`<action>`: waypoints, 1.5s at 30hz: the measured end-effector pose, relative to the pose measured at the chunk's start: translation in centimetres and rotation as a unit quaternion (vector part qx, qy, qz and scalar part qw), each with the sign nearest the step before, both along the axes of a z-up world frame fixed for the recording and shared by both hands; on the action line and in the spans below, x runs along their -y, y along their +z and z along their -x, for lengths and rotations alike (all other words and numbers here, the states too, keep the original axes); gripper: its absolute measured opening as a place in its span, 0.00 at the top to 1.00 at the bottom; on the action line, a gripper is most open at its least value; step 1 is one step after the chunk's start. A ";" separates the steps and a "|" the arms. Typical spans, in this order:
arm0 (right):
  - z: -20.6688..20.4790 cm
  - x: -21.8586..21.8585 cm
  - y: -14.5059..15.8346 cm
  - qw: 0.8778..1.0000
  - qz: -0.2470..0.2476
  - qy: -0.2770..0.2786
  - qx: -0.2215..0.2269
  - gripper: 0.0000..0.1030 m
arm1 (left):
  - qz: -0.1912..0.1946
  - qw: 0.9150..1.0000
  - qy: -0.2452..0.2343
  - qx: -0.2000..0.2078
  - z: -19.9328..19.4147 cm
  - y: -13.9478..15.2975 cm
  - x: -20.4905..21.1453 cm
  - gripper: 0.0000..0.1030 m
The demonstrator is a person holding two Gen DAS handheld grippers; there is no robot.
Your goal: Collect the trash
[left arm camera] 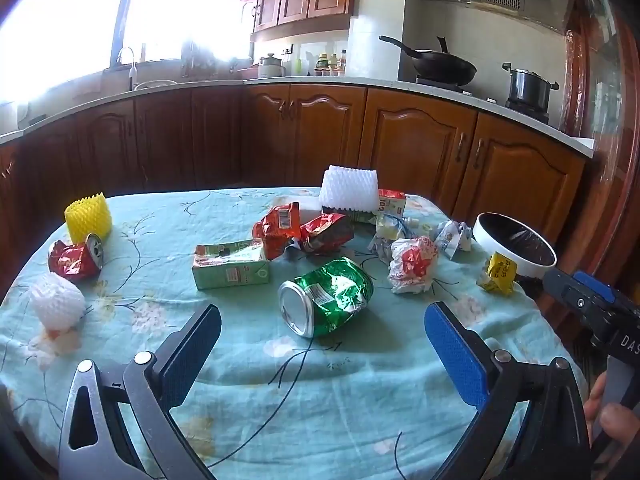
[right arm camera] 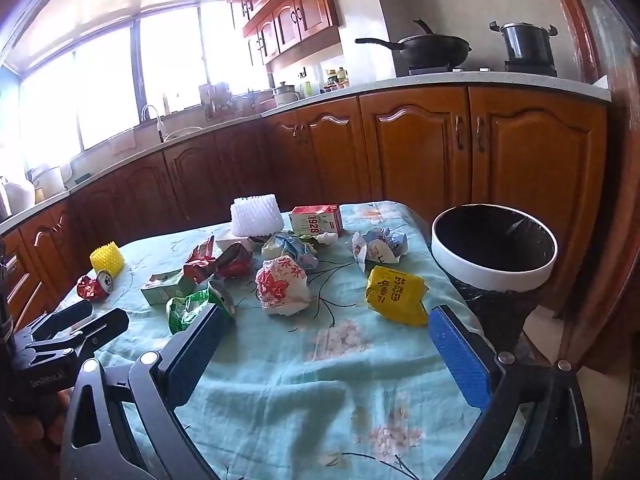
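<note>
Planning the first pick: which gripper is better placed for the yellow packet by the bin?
Right. The yellow packet lies just ahead of the open right gripper, beside the bin; the left gripper faces the green can.

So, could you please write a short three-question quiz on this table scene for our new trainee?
1. True or false: the left gripper is holding the crushed green can.
2. Which item lies nearest the bin: A red can, B yellow packet, C yellow foam net?
3. What colour is the tablecloth?

Key: 1 false, both grippers are open and empty; 2 B; 3 light blue-green, floral.
</note>
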State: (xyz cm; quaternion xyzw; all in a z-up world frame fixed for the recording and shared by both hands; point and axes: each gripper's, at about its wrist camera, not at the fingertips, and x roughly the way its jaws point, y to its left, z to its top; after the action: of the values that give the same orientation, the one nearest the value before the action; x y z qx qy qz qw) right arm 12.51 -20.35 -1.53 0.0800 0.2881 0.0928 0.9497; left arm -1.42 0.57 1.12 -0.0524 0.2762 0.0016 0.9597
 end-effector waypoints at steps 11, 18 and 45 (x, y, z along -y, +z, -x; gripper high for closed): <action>-0.2 0.3 -0.2 1.000 -0.004 0.001 -0.003 0.01 | -0.004 1.000 0.002 -0.002 -0.5 0.0 0.1 0.01; -0.2 0.4 -0.2 1.000 -0.008 0.001 -0.002 0.01 | -0.005 1.000 0.001 0.001 -0.5 -0.1 0.1 0.01; -0.4 0.9 -0.5 1.000 -0.017 -0.004 -0.005 0.01 | -0.010 1.000 0.004 -0.003 -1.0 -0.3 0.3 0.01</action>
State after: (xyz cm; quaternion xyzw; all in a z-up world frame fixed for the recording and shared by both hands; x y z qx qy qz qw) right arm 12.92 -21.29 -1.98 0.0980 0.2909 0.0934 0.9471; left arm -0.43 0.32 0.78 -0.0436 0.2787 0.0090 0.9593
